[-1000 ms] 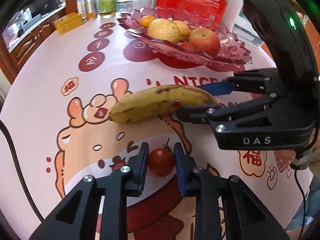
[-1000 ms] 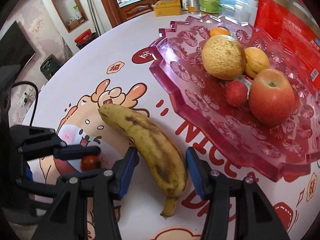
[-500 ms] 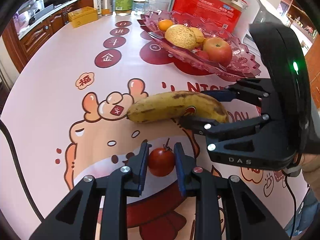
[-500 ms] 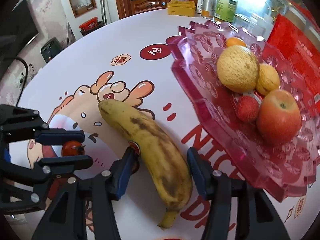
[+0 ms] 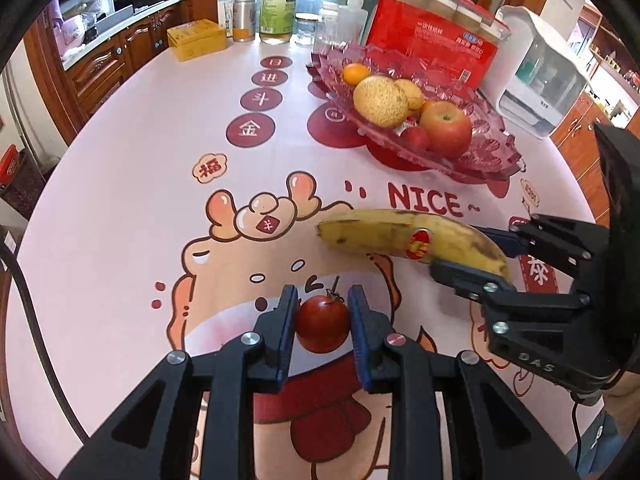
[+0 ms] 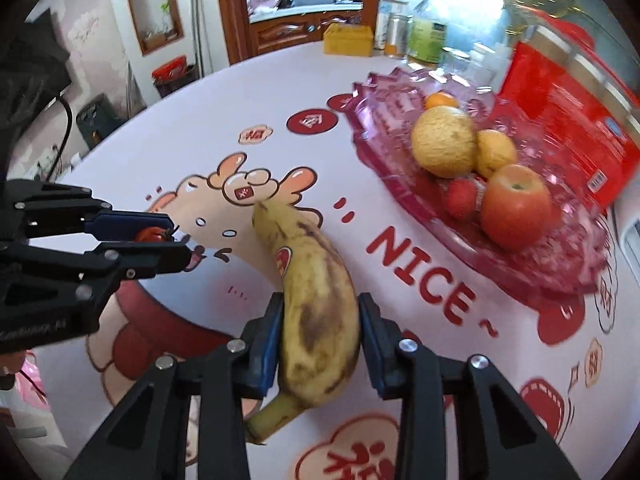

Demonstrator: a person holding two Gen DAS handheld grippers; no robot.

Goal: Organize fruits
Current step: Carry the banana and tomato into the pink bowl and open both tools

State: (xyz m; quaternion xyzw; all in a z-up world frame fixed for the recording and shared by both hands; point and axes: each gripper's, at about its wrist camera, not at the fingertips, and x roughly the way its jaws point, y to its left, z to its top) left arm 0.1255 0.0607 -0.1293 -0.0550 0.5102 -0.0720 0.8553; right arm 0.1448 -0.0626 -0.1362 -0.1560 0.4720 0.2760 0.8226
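Note:
A small red tomato [image 5: 322, 324] sits between the blue pads of my left gripper [image 5: 322, 294], which is shut on it just above the cartoon tablecloth. My right gripper [image 6: 320, 300] is closing its jaws on a spotted yellow banana [image 6: 304, 248] near the stem end, and both pads press its sides. The left wrist view shows the banana [image 5: 384, 232] sticking out leftwards from the right gripper [image 5: 456, 250]. The right wrist view shows the left gripper [image 6: 178, 238] with the tomato [image 6: 150, 235] at the left. A pink glass fruit dish [image 5: 492, 156] holds an apple [image 5: 446, 130] and other fruit.
Behind the dish stand a red box [image 5: 432, 48], a white appliance [image 5: 536, 80], bottles [image 5: 278, 4] and a yellow tin [image 5: 196, 38]. The round table's edge [image 5: 52, 168] curves down the left, with wooden cabinets beyond. A black cable [image 5: 36, 340] hangs at the left.
The right gripper's jaws closed onto the banana, which they only straddled before. Both grippers rose and drew back from the dish, the banana now off the cloth. The tomato stayed gripped.

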